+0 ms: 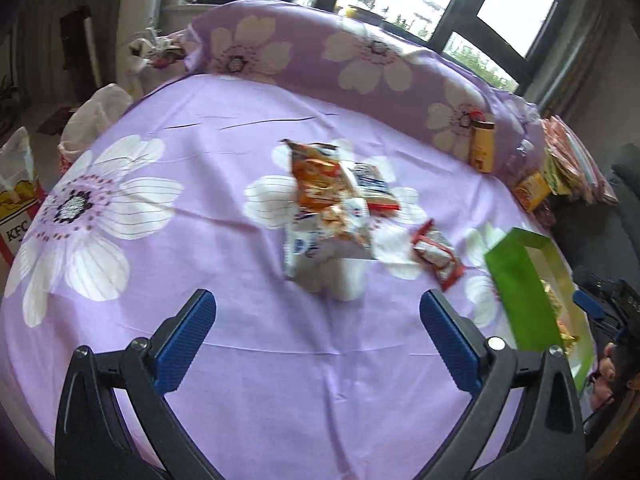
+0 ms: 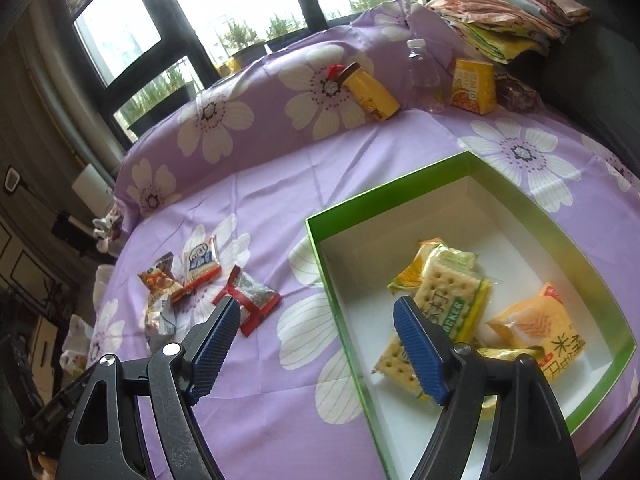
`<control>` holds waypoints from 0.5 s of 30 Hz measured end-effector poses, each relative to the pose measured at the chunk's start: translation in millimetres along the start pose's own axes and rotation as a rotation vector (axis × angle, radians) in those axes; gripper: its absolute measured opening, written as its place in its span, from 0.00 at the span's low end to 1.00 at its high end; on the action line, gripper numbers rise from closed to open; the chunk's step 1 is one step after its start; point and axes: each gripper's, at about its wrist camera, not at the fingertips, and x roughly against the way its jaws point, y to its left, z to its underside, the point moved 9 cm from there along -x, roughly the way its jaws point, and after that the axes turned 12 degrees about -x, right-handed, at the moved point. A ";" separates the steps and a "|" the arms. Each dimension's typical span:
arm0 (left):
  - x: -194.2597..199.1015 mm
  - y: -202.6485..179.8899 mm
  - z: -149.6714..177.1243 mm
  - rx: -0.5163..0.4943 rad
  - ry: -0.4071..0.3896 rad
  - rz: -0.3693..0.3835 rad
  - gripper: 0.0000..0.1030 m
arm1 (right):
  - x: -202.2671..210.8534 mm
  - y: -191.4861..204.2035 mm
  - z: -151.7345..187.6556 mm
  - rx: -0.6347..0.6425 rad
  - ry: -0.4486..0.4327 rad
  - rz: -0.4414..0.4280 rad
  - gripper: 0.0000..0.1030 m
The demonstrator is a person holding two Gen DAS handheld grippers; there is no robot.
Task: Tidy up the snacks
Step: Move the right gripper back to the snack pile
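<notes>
A small heap of snack packets (image 1: pixel 328 196) lies mid-bed on the purple flowered sheet, with a red-edged packet (image 1: pixel 438 254) a little to its right. My left gripper (image 1: pixel 318 312) hovers open just short of the heap, nothing between its blue pads. The green box (image 1: pixel 520 280) stands at the right edge of the left wrist view. In the right wrist view my right gripper (image 2: pixel 318 320) is open above the near left wall of the green box (image 2: pixel 348 292), holding nothing. Cracker packets (image 2: pixel 448 296) and a yellow rice-cracker packet (image 2: pixel 536 328) lie inside. The loose packets (image 2: pixel 188 276) and the red-edged packet (image 2: pixel 252 300) lie left of the box.
A long pillow (image 2: pixel 256 112) lines the far side of the bed. Against it lean a yellow bottle (image 2: pixel 372 96), a clear water bottle (image 2: pixel 426 76) and a yellow carton (image 2: pixel 474 86). Folded cloths (image 2: pixel 508 16) are stacked at the far right. A KFC bag (image 1: pixel 18 216) stands beside the bed's left edge.
</notes>
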 end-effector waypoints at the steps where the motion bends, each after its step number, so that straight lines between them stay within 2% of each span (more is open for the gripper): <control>1: -4.3 10.8 4.1 0.017 0.012 -0.021 0.99 | -4.3 5.6 4.2 0.014 0.008 0.000 0.77; 5: -15.5 35.4 13.6 0.082 0.067 -0.029 0.99 | -26.7 31.5 21.7 0.061 0.066 -0.004 0.77; 10: -9.4 41.5 10.6 0.088 0.051 -0.047 0.99 | -68.3 77.3 39.1 0.145 0.185 -0.003 0.77; 13: -9.6 45.8 12.8 0.089 0.059 -0.069 0.99 | -93.8 103.1 43.6 0.185 0.233 0.034 0.77; 15: -10.7 49.0 14.2 0.088 0.069 -0.081 0.99 | -105.1 119.4 41.7 0.200 0.227 0.062 0.77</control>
